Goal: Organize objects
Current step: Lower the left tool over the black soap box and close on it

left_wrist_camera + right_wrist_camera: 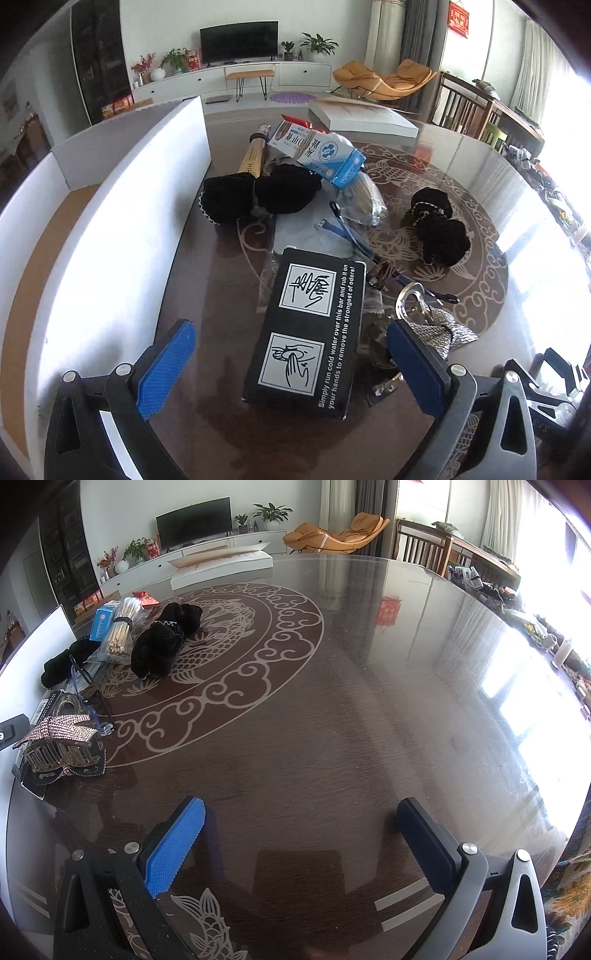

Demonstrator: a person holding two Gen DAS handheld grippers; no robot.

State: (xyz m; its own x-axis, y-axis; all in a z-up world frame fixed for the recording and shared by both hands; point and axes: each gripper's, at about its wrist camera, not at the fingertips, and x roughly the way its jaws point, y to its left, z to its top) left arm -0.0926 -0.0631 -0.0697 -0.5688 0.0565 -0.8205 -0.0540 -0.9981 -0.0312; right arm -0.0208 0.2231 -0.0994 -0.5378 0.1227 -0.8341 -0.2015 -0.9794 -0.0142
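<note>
Black box (306,332) lies at lower centre of the left view, between the wide-spread fingers of my left tool (291,354), on the desk (207,288). Closing now, I judge the right pad could snag the sparkly hair clip (436,328) crowding it. Right view: my right tool (301,834) hangs wide and empty over bare desk; the clutter sits at upper left.

Both tongs (288,363) (301,843) wear ribbed blue pads, silver screws.

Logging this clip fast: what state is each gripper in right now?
Left gripper: open, straddling the black box, not clamped on it.
Right gripper: open, holding nothing, above the table.
</note>
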